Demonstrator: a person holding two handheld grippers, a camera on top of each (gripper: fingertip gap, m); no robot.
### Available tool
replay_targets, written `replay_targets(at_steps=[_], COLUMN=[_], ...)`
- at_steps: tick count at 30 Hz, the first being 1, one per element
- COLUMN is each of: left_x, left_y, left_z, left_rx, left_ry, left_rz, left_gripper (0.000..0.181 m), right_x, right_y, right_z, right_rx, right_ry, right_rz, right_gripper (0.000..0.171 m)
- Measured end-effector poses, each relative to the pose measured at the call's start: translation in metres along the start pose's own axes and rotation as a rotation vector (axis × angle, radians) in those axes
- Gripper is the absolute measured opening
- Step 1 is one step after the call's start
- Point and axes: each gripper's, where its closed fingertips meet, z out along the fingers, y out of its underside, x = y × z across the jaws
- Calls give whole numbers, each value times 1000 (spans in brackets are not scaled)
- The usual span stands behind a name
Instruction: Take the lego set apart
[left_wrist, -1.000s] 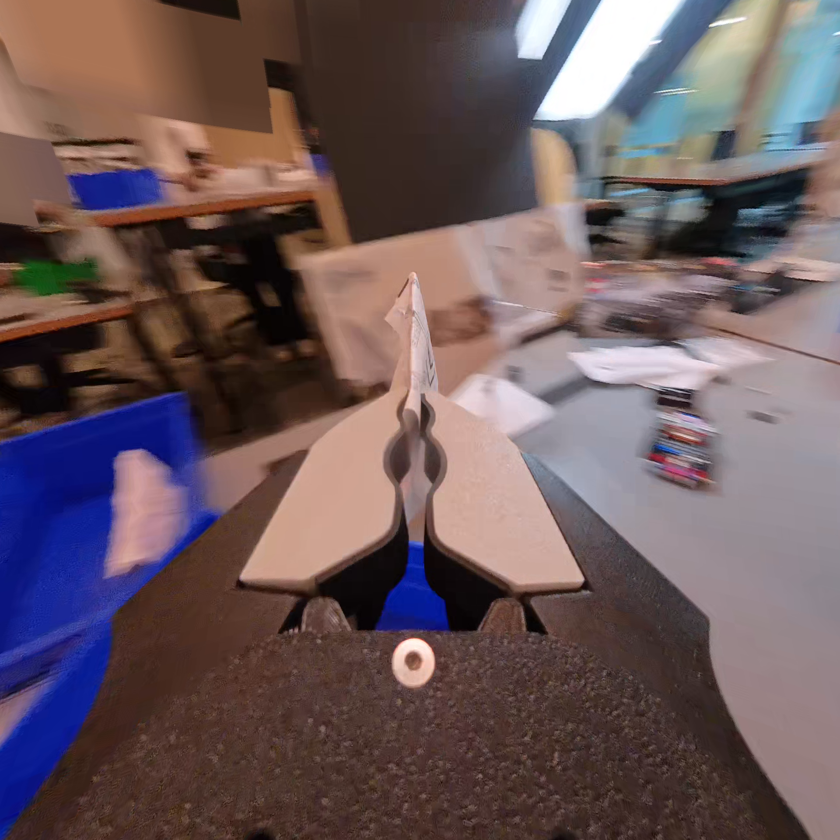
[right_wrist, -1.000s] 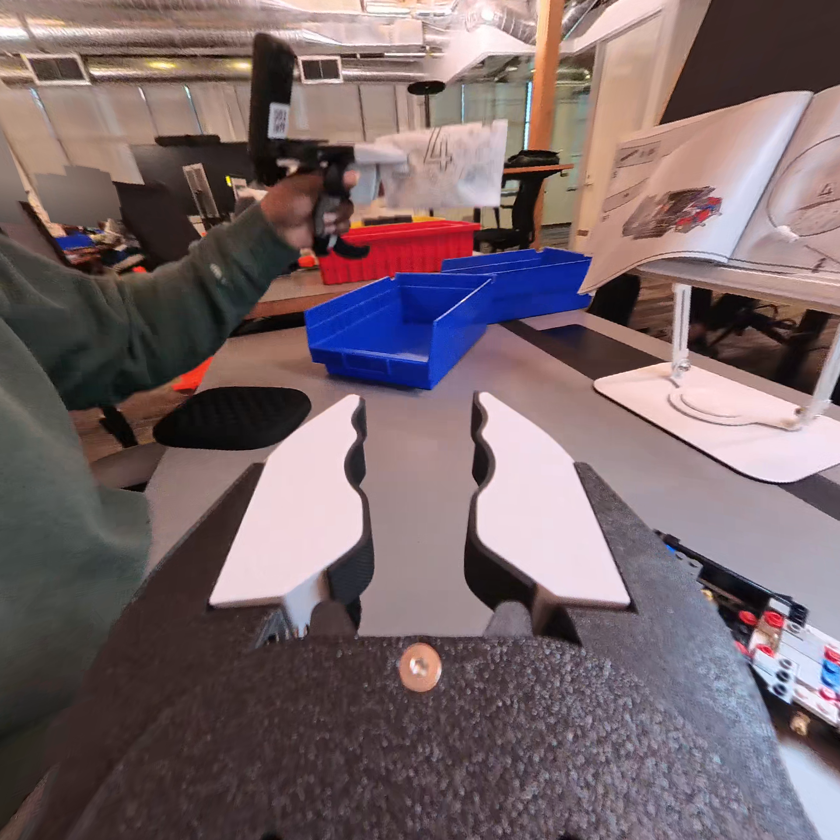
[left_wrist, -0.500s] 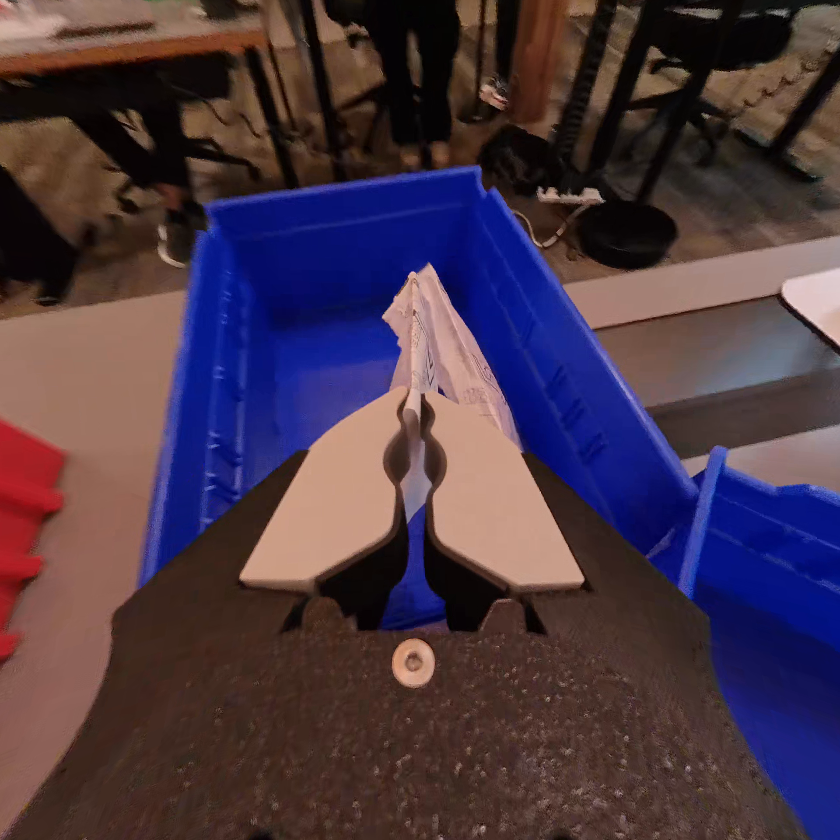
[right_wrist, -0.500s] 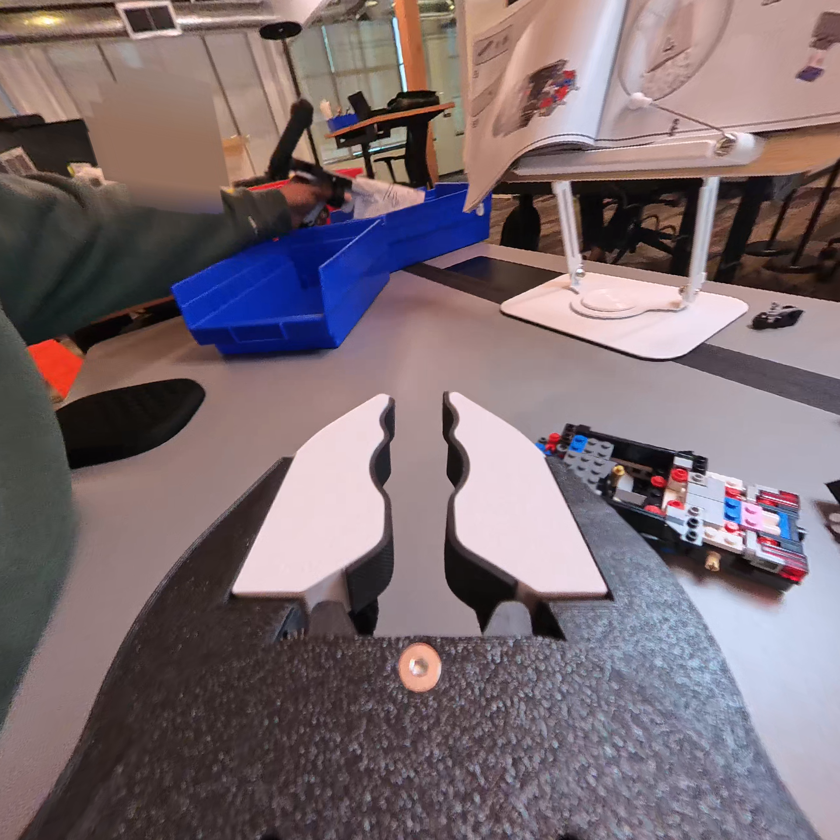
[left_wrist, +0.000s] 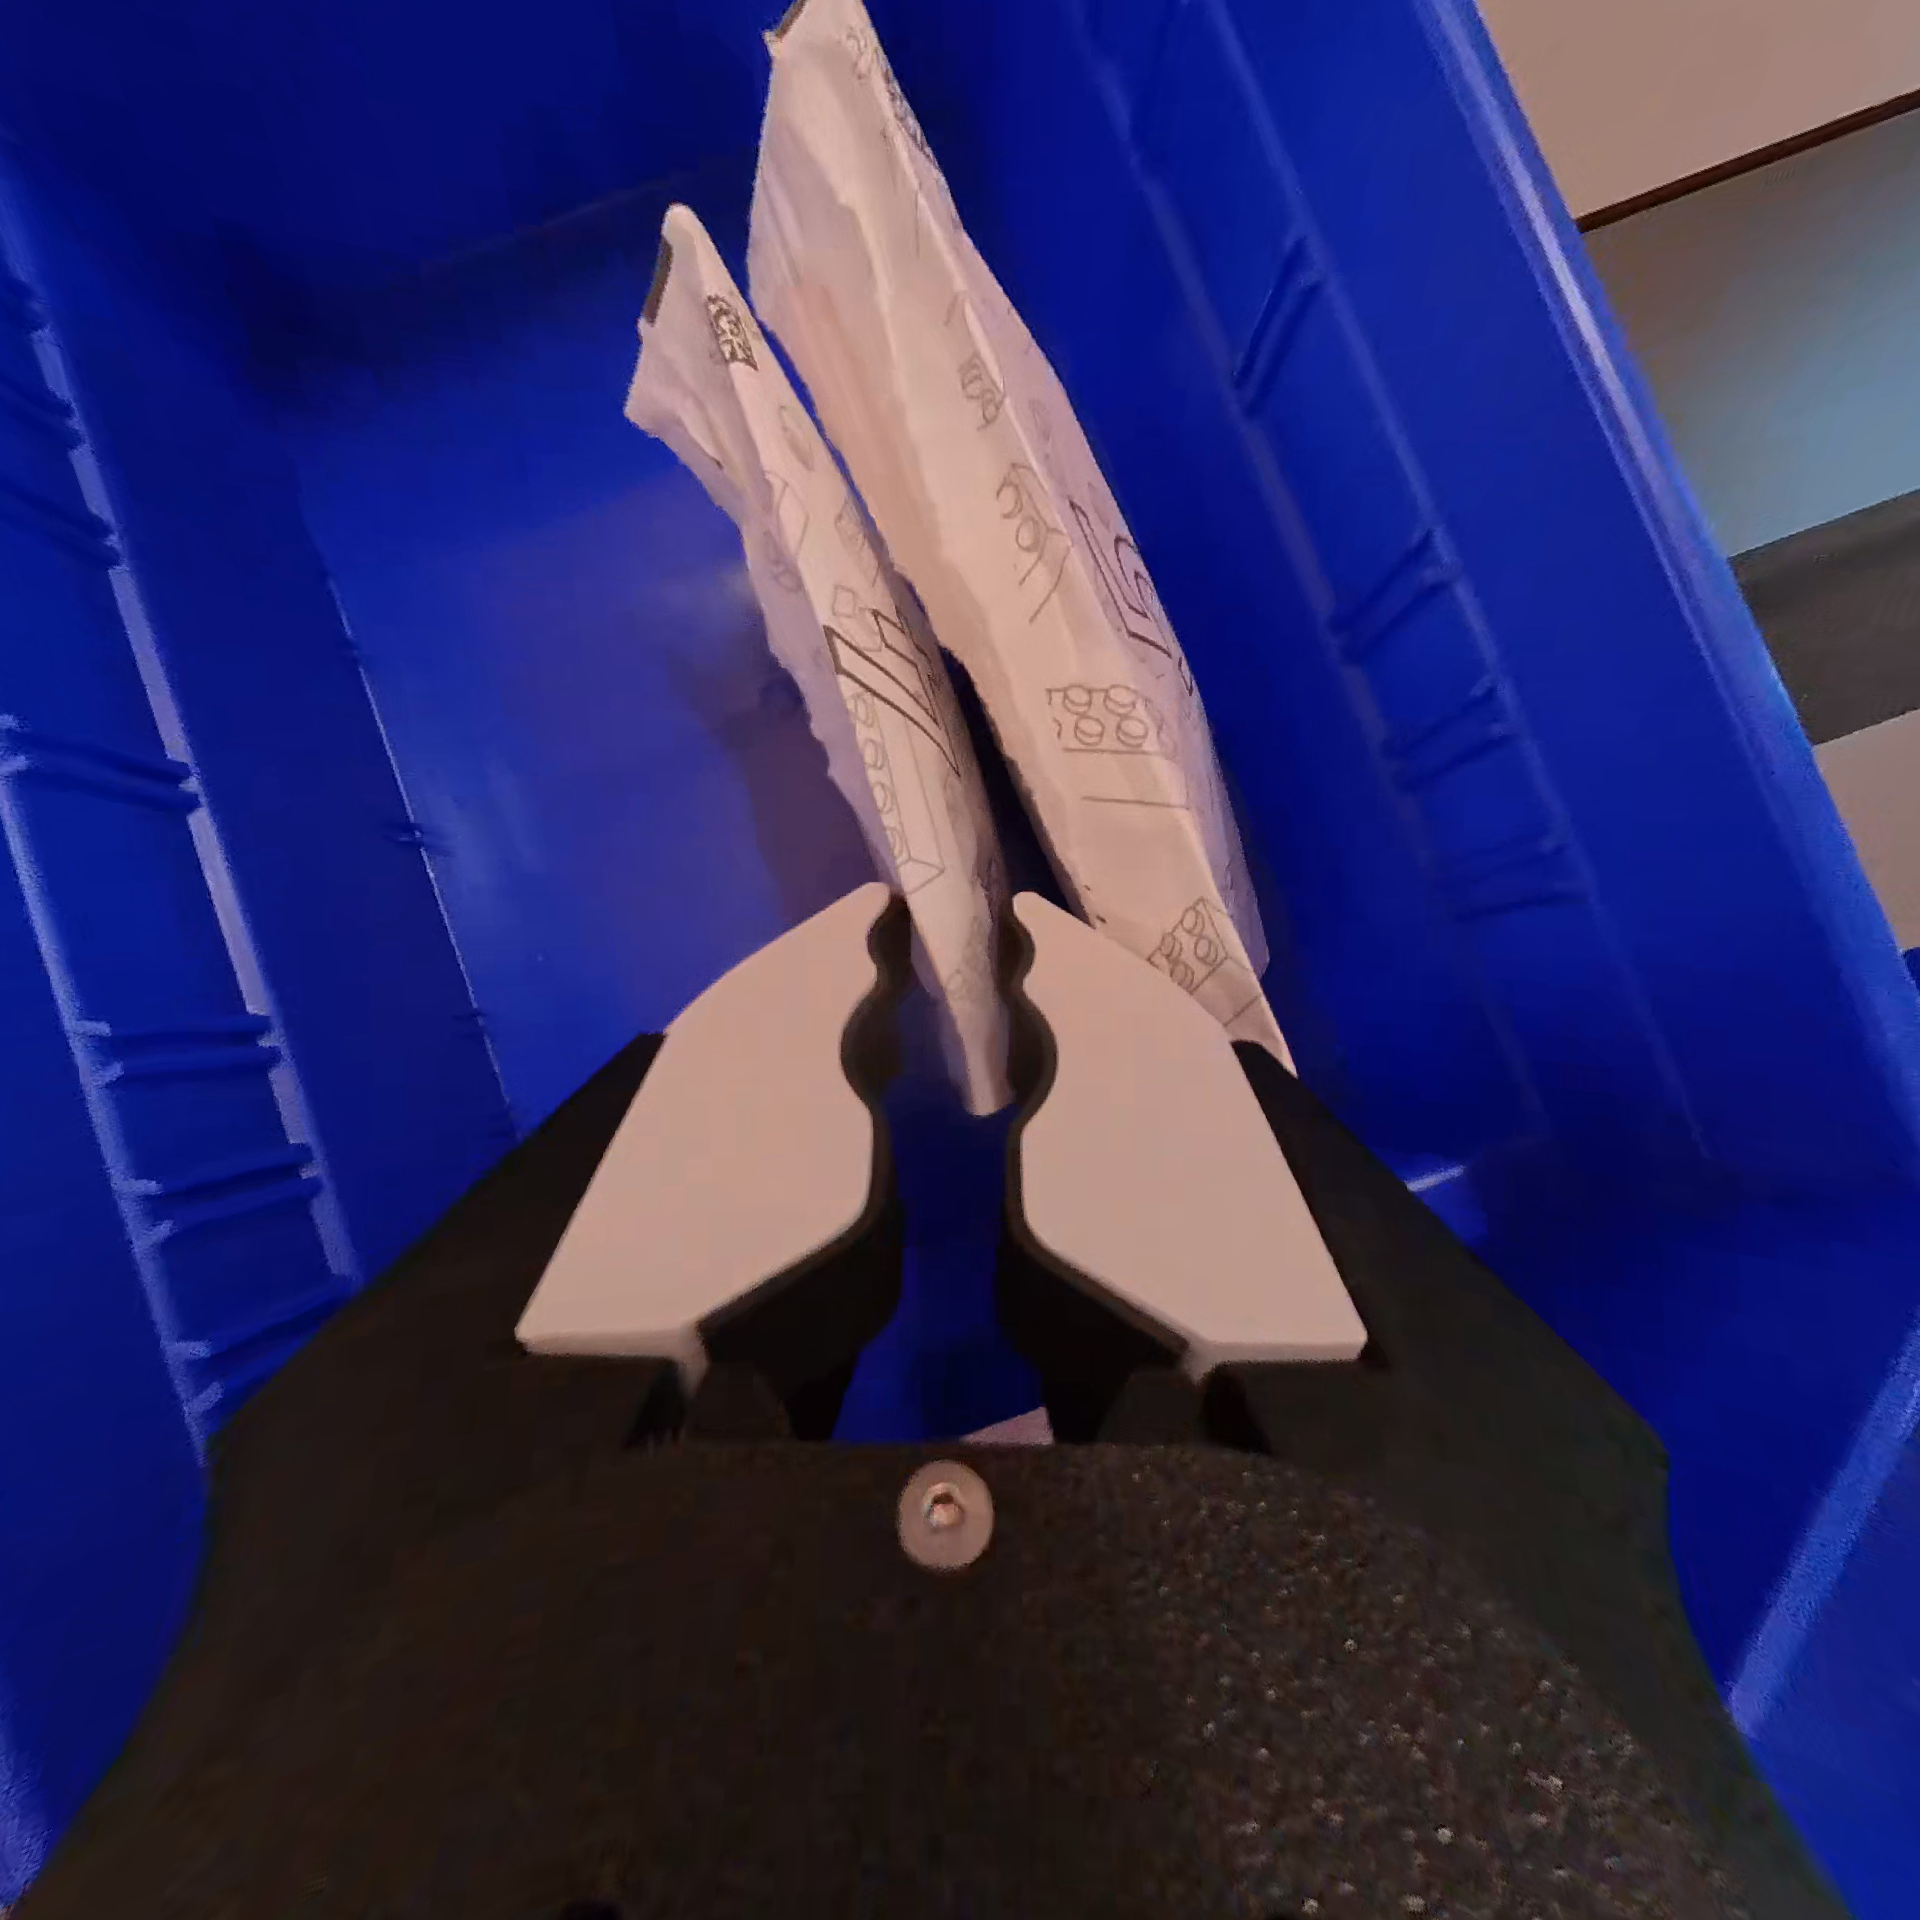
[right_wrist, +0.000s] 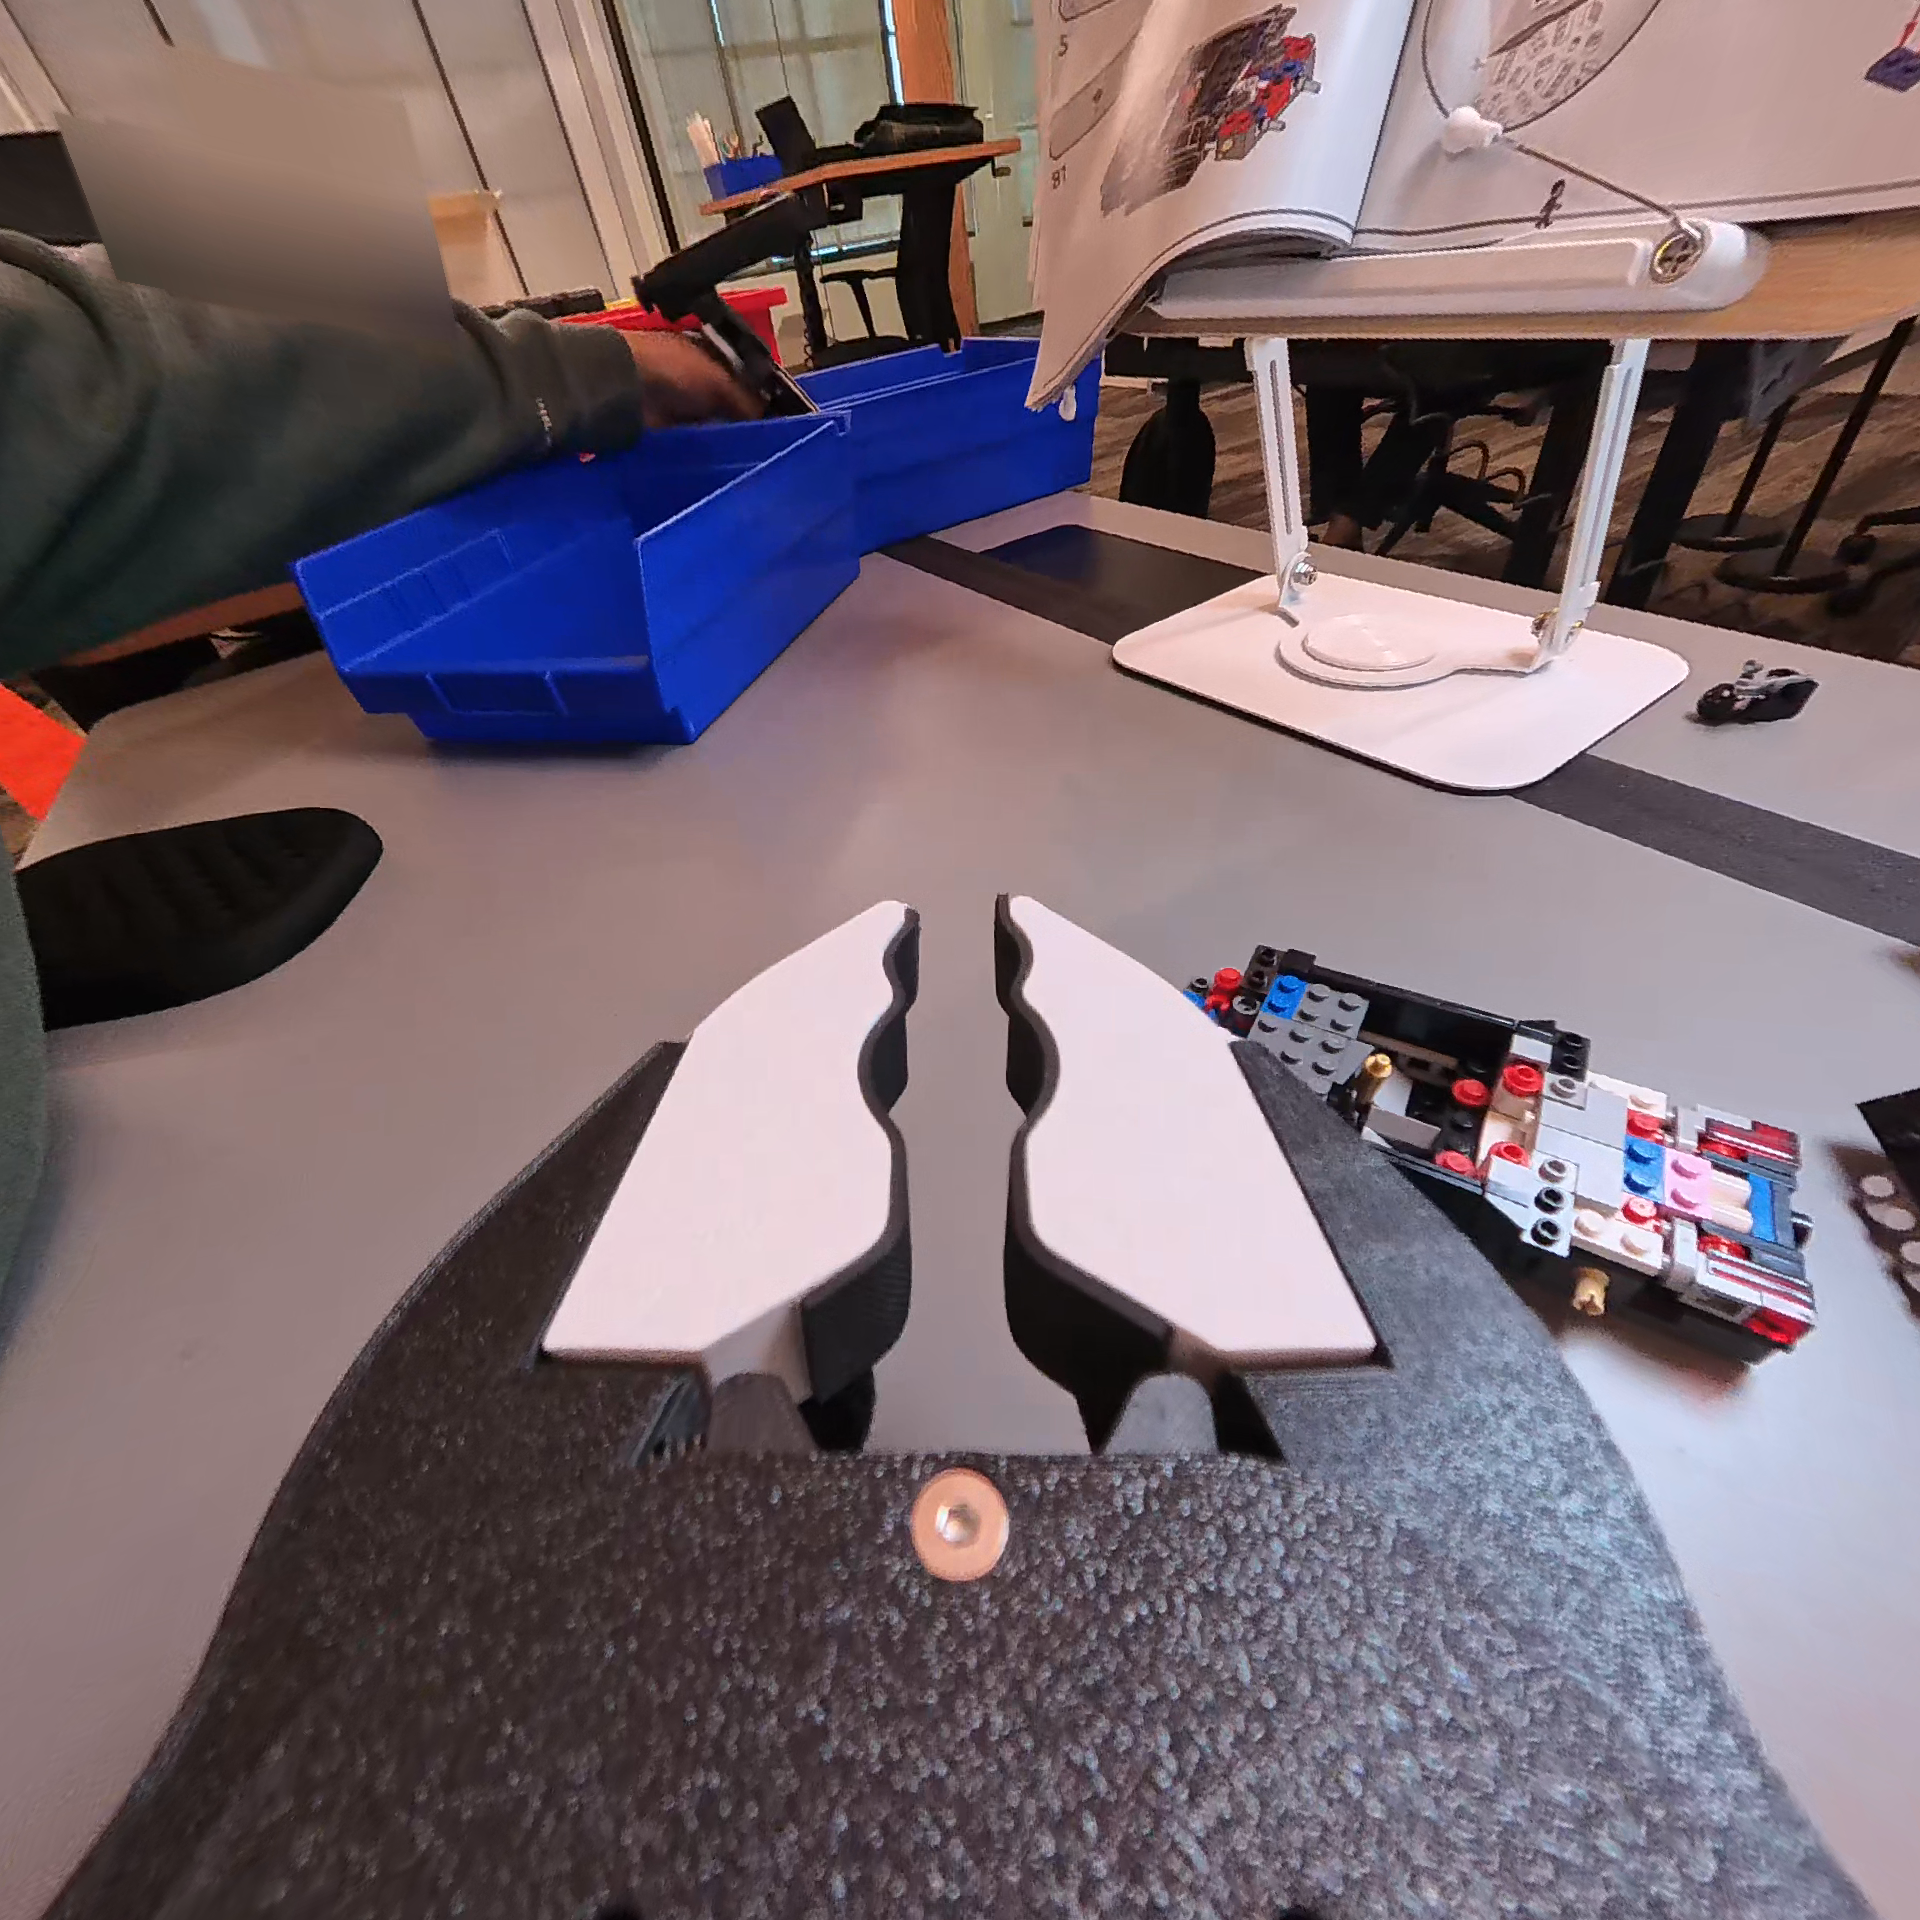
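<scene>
In the left wrist view my left gripper (left_wrist: 951, 914) is down inside a blue bin (left_wrist: 312, 520). Its jaws stand parted, and a white printed paper bag (left_wrist: 894, 665) sits loosely between them. A second white paper bag (left_wrist: 1049, 582) leans on the bin's right wall. In the right wrist view my right gripper (right_wrist: 956, 914) is open and empty, low over the grey table (right_wrist: 935, 790). The partly built lego set (right_wrist: 1538, 1132) lies on the table just right of its fingers. The hand with the left gripper (right_wrist: 717, 312) reaches into the blue bin (right_wrist: 582, 582) far left.
A second blue bin (right_wrist: 956, 426) stands behind the first, with a red bin (right_wrist: 758, 307) beyond. A white book stand (right_wrist: 1403, 675) holds an open instruction booklet (right_wrist: 1247, 114) at the back right. A small black piece (right_wrist: 1756, 691) lies by it. A black pad (right_wrist: 187, 894) lies left. One gripper's finger ends stand about 70 centimetres off the other's. The right tips stand about 35 centimetres off the small black piece (right_wrist: 1756, 691).
My left gripper went from the air down into the blue bin, and its jaws parted around the paper bag. My right gripper swung right and down toward the lego set, and its fingers narrowed.
</scene>
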Motion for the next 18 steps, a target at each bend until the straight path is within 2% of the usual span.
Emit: replay_targets(at_steps=[6,8,10,14,16,18], left_x=[-13,-22,-16,48,101,161], left_y=[-4,-17,-45,-86,-91,-88], left_z=[-20,-41,-76,-164,-205,-238], left_rx=[13,111,323,699,834,914], left_ry=[-69,-133,-152,-97,-32,31], left_rz=[13,-5,-24,13,45,99], left_gripper=[28,29,22,10,0,0], right_x=[0,2,6,16,17,16], right_y=[-2,-7,-15,-26,-29,-31], right_z=[-1,-3,-7,-16,-21,-26], right_rx=[0,9,42,45,39,39], right_ry=[4,34,86,200,240,266], right_rz=[-7,-26,-76,-156,-200,-239], right_gripper=[14,19,28,47,48,40])
